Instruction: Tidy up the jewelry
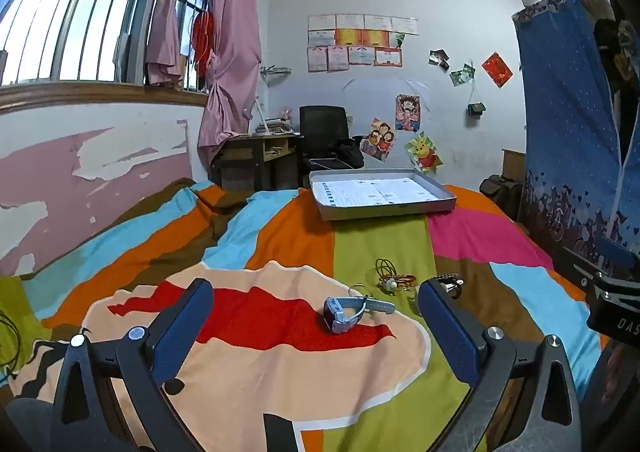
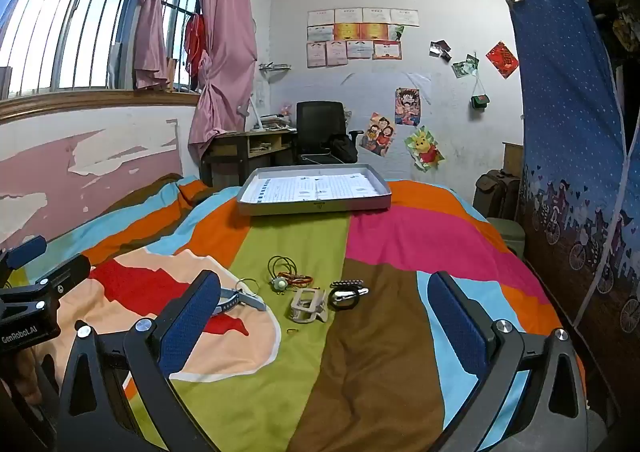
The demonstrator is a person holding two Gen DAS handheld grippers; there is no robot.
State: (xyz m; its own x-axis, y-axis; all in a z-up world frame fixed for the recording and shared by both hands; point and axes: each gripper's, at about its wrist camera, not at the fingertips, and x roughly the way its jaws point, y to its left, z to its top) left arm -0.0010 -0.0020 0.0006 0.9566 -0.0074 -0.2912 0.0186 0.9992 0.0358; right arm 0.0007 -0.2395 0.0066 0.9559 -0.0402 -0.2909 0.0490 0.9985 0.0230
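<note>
Left gripper (image 1: 316,316): fingers spread wide, empty, aimed at the blue watch (image 1: 344,312), seemingly the first pick.
Right gripper (image 2: 324,316): fingers apart, holding nothing.
Jewelry: clustered mid-bed (image 2: 360,372); cord bracelets (image 2: 286,276) at 12 o'clock of the beige clip (image 2: 308,306), black bracelet (image 2: 346,294) at its 2 o'clock, small ring (image 2: 293,330) at 7.
Tray (image 2: 316,206): paper-lined, well beyond at 12 o'clock, likely the destination.
</note>
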